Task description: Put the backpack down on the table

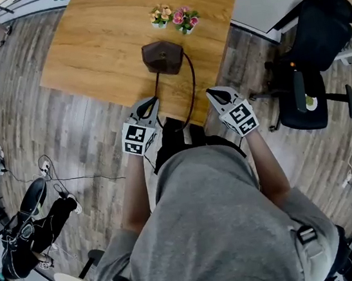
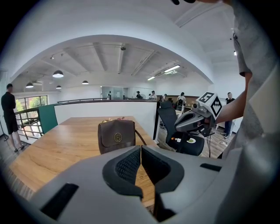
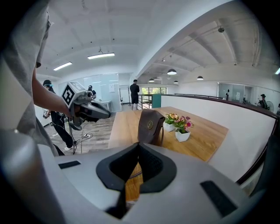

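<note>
Backpack: a small, dark-brown, leather-like bag with a flap front and a round metal badge. It stands upright on the table in the upper middle of the head view, just below two small white pots of pink and yellow flowers. At the far lower left a black heap of gear lies on the grey plank floor, too tangled to name. The table top is a smooth honey-coloured wood grain, cut off at the upper edge. Left of centre, the left tongs are closed pad to pad, with nothing between them. A thin dark strap loops from the bag over the table's near edge, its lower end hidden by the person's grey shirt. The right tongs are likewise closed on nothing. At the right stands a black office chair.
</note>
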Available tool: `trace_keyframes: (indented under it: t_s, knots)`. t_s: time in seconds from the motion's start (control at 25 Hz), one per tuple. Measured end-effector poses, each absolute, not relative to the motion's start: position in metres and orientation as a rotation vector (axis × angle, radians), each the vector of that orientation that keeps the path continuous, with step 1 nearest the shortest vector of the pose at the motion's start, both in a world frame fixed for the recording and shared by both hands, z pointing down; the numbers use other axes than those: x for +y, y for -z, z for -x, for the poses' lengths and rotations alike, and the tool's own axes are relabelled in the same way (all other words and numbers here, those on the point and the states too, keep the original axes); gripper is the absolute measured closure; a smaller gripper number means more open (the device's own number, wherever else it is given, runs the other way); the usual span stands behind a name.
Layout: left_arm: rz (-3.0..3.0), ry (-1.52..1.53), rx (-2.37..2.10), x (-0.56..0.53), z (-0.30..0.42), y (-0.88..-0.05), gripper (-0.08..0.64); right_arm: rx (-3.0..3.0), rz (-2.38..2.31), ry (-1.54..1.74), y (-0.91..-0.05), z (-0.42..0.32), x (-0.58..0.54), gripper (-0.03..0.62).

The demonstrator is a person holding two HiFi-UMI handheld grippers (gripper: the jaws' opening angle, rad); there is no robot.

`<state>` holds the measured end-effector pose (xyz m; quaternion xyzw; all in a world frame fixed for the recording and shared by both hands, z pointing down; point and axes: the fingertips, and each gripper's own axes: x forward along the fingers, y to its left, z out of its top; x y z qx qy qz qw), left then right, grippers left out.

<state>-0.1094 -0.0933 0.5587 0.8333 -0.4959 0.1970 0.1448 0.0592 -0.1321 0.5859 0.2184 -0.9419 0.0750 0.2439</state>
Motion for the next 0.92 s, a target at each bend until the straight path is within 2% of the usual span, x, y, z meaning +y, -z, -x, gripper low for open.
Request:
trace_keyframes:
  t_s: [0.92]
  knots:
    - [-2.369,-0.589,-1.475,-0.087,0.085,-0.556,0.535,-2.593,-0.526,-0.196,-0.587,-0.080,-0.133,0.589]
